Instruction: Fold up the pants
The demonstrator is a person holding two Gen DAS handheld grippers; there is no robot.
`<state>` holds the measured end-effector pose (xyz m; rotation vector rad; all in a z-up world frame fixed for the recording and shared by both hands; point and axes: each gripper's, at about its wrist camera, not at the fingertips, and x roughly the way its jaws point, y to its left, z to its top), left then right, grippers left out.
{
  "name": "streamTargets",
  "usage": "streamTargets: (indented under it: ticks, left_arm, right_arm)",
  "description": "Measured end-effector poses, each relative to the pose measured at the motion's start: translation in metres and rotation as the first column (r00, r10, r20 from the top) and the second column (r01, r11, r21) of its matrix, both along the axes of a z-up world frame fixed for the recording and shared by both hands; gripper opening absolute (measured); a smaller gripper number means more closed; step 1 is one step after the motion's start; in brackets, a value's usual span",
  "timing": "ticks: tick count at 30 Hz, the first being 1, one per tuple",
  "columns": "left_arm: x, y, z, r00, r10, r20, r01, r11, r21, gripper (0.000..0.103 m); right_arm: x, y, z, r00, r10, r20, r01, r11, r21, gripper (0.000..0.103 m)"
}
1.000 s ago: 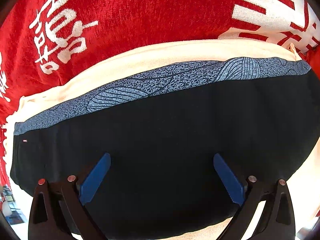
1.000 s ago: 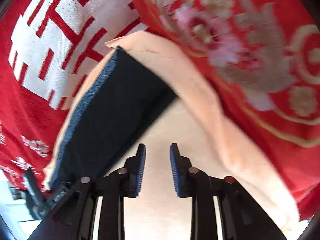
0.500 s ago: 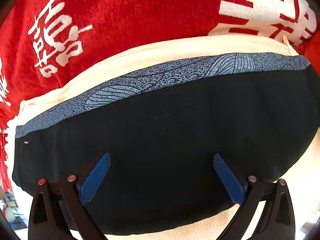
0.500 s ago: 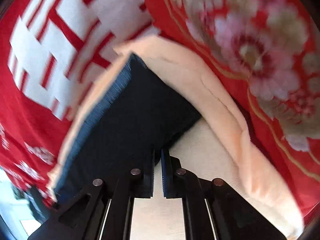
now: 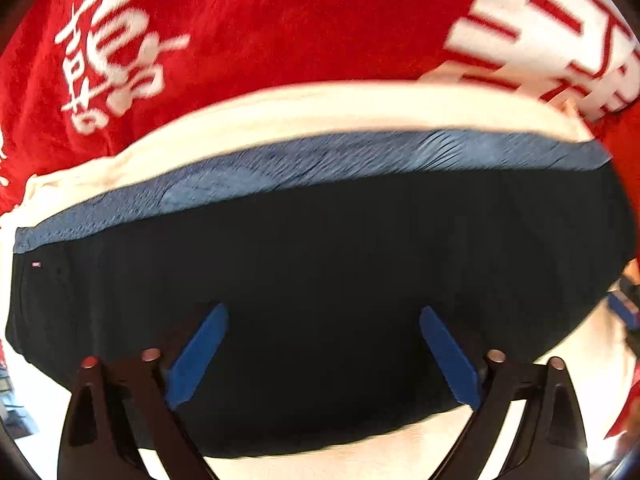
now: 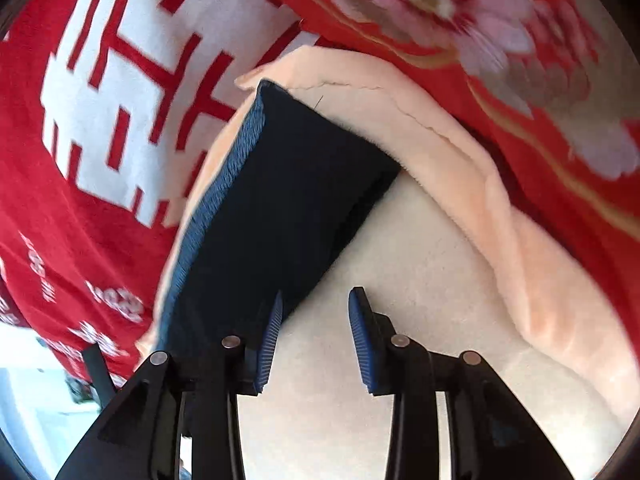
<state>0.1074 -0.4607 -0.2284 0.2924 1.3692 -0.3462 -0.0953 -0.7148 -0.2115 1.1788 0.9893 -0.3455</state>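
Note:
The dark navy pants (image 5: 320, 264) lie folded flat, with a patterned blue band (image 5: 320, 160) along their far edge, on a cream blanket (image 5: 320, 108). My left gripper (image 5: 323, 312) is wide open and empty, just above the middle of the pants. In the right wrist view the pants (image 6: 288, 200) appear as a folded block left of centre. My right gripper (image 6: 314, 300) is partly open and empty at the pants' right edge, over the cream blanket (image 6: 420, 280). Its left finger (image 6: 270, 340) is beside the fabric edge.
A red bedspread with white characters (image 5: 280, 20) lies beyond the blanket. A red floral cover (image 6: 500, 40) is at the upper right in the right wrist view. The blanket's raised folded edge (image 6: 500, 208) runs along the right. The other gripper's blue pad (image 5: 622, 308) shows at the left view's right edge.
My right gripper was nearly shut half a second ago and has opened and pulled back from the pants' edge. My left gripper stays open; its view shifted slightly.

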Motion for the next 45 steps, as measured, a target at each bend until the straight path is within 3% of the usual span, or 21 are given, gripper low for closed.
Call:
streamTargets:
  ticks: [3, 7, 10, 12, 13, 14, 15, 18, 21, 24, 29, 34, 38, 42, 45]
  left_arm:
    - [-0.006, -0.026, 0.007, 0.999, -0.019, 0.027, 0.020, 0.998, -0.059, 0.097]
    - [-0.017, -0.062, -0.017, 0.998, -0.056, 0.032, 0.057, 0.998, -0.032, 0.097]
    - [-0.025, -0.065, -0.017, 0.995, -0.053, 0.083, 0.056, 0.998, -0.037, 0.100]
    - [-0.024, -0.067, -0.017, 0.997, -0.052, 0.056, 0.053, 0.998, -0.033, 0.100]
    - [-0.019, -0.068, -0.013, 0.998, -0.049, 0.030, 0.050, 0.999, -0.016, 0.099]
    - [-0.013, -0.067, -0.009, 0.999, -0.045, 0.026, 0.046, 0.999, -0.016, 0.091]
    - [-0.004, -0.068, 0.001, 0.998, -0.040, 0.038, 0.041, 0.999, -0.028, 0.081]
    - [0.002, -0.080, 0.018, 0.996, -0.048, 0.076, 0.054, 0.995, -0.082, 0.080]
    - [-0.012, -0.098, -0.006, 0.992, -0.115, 0.050, 0.117, 0.993, -0.033, 0.080]
    - [-0.022, -0.095, -0.007, 0.985, -0.112, 0.133, 0.120, 0.991, -0.056, 0.081]
    - [-0.021, -0.087, -0.004, 0.981, -0.141, 0.132, 0.153, 0.984, -0.086, 0.081]
    - [-0.030, -0.059, 0.003, 0.983, -0.149, 0.104, 0.163, 0.976, -0.146, 0.080]
    - [-0.019, 0.000, 0.030, 0.990, -0.092, 0.108, 0.112, 0.974, -0.196, 0.080]
    - [-0.002, 0.077, 0.051, 0.989, -0.037, 0.144, 0.060, 0.986, -0.156, 0.080]
    - [0.014, 0.146, 0.052, 0.987, 0.023, 0.161, -0.008, 0.995, -0.095, 0.080]
  right_arm:
    - [-0.001, -0.003, -0.007, 0.996, -0.036, 0.075, 0.035, 0.999, 0.014, 0.038]
    - [0.005, -0.009, -0.014, 0.981, -0.095, 0.168, 0.092, 0.995, 0.025, 0.038]
    - [0.015, -0.011, -0.020, 0.965, -0.150, 0.216, 0.144, 0.989, 0.042, 0.038]
    - [0.023, -0.013, -0.021, 0.959, -0.174, 0.223, 0.159, 0.984, 0.084, 0.038]
    - [0.026, -0.014, -0.020, 0.959, -0.180, 0.219, 0.161, 0.982, 0.102, 0.035]
    - [0.028, -0.015, -0.017, 0.961, -0.181, 0.211, 0.159, 0.981, 0.114, 0.017]
    - [0.029, -0.015, -0.013, 0.963, -0.166, 0.210, 0.146, 0.983, 0.110, 0.014]
    - [0.039, -0.008, 0.022, 0.975, -0.036, 0.217, 0.037, 0.999, -0.004, 0.014]
    - [0.052, 0.007, 0.055, 0.970, 0.085, 0.227, -0.061, 0.992, -0.111, 0.014]
    - [0.068, 0.032, 0.078, 0.959, 0.192, 0.207, -0.148, 0.967, -0.209, 0.014]
    - [0.096, 0.080, 0.107, 0.928, 0.338, 0.160, -0.266, 0.898, -0.351, 0.014]
    - [0.106, 0.119, 0.125, 0.911, 0.402, 0.094, -0.324, 0.837, -0.440, 0.014]
    - [0.120, 0.165, 0.139, 0.874, 0.486, 0.000, -0.408, 0.734, -0.542, 0.013]
    - [0.138, 0.225, 0.135, 0.819, 0.564, -0.107, -0.508, 0.624, -0.593, 0.014]
    - [0.156, 0.282, 0.110, 0.759, 0.617, -0.209, -0.595, 0.527, -0.607, 0.017]
